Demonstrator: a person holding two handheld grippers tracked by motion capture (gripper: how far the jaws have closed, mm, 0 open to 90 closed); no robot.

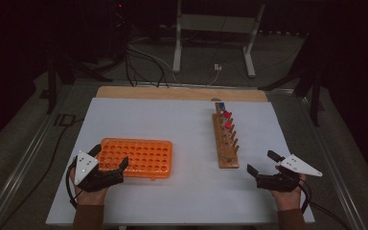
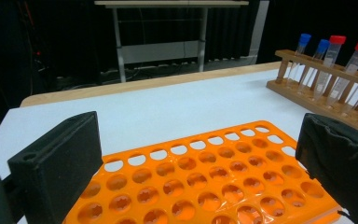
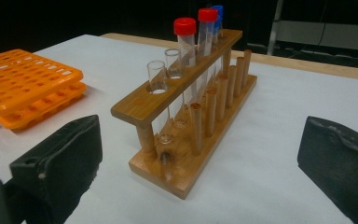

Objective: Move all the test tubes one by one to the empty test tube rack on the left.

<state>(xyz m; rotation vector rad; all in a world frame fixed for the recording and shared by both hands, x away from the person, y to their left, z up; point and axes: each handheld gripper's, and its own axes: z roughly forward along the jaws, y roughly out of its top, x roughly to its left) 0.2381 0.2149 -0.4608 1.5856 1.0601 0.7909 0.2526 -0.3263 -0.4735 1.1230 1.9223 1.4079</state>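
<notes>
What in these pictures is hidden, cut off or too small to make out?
- Orange rack: its near edge is cut off by the bottom of the left gripper view, and the jaws cover its sides.
- Tubes in the wooden rack: too small and dim in the high view to count.
- Blue-capped tube: mostly behind a red-capped tube in the right gripper view.

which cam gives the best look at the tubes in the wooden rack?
Right gripper view: the wooden rack stands close ahead between open jaws, showing two uncapped tubes, two red-capped, blue behind. Left gripper view shows capped tubes far off, rack cut by the edge. High view shows the rack small, caps barely distinct.
</notes>
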